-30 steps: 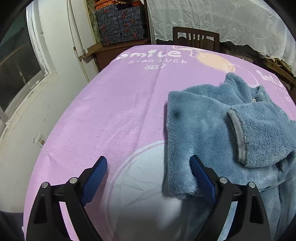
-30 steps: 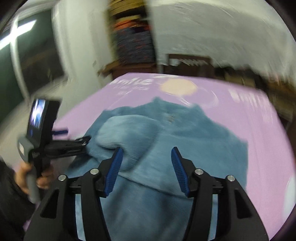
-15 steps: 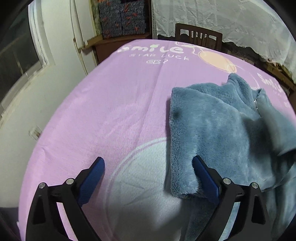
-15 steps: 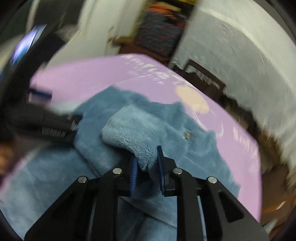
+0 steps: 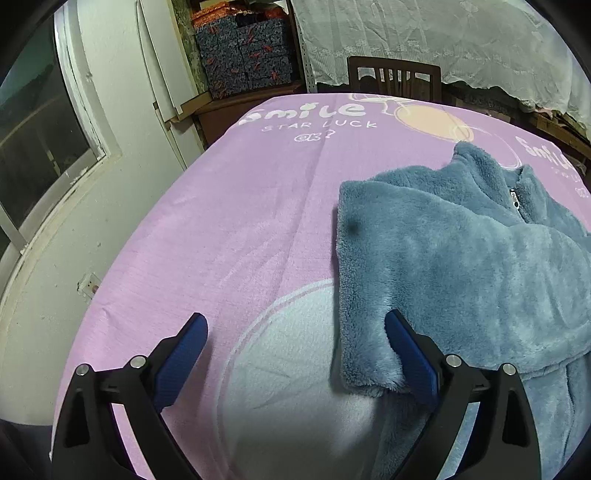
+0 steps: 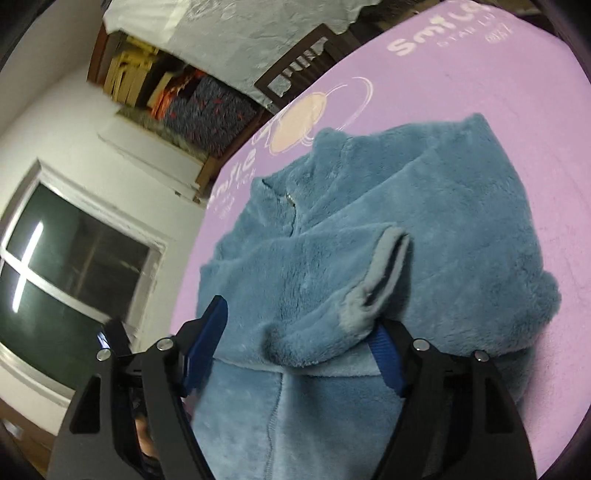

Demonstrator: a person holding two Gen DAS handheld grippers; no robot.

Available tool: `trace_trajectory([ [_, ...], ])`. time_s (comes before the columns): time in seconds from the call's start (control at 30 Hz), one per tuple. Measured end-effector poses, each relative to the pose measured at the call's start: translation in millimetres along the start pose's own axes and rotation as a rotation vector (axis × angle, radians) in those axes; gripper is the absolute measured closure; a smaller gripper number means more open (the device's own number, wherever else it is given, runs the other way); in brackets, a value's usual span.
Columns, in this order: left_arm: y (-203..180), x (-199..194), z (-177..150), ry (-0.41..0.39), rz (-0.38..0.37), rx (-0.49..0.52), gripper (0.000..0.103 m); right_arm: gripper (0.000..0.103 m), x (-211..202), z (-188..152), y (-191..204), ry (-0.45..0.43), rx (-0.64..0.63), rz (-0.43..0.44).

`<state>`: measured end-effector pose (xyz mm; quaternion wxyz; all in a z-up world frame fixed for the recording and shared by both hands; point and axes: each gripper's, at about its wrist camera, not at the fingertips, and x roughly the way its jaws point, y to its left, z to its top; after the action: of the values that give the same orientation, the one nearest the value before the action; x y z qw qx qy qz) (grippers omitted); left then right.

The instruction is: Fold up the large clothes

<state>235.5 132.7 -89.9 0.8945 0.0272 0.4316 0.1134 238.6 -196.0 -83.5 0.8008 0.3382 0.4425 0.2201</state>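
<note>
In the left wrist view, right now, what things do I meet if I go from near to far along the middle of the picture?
Left gripper → blue fleece jacket on the purple bed cover → "Smile" print → wooden chair → white lace curtain.

I see a plain grey-blue fleece (image 5: 461,266) with a paler grey cuff (image 6: 380,273), lying on a lilac sheet (image 5: 240,229) printed with white lettering, a peach disc and a pale circle. My grippers are black with blue pads (image 5: 406,350). The boxes (image 5: 243,55) are dark blue, flecked orange.
</note>
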Motion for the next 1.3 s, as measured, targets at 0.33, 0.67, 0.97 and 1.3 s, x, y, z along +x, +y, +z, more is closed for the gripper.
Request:
trace_trajectory([
  [0.33,8,2,0,0.029,-0.062,-0.041,0.006,0.095,-19,7,34,-0.093,-0.181,-0.097],
  [0.67,7,4,-1,0.074,-0.167,-0.06,0.003,0.095,-10,-4,-29,-0.023,-0.065,-0.2],
  [0.97,24,-19,9,0.001,-0.178,-0.106,0.004,0.068,-40,-3,-6,-0.194,-0.182,-0.407],
  [1.3,-15,-7,51,0.023,-0.469,-0.009,0.019,0.068,-1,-13,18,-0.025,-0.291,-0.225],
])
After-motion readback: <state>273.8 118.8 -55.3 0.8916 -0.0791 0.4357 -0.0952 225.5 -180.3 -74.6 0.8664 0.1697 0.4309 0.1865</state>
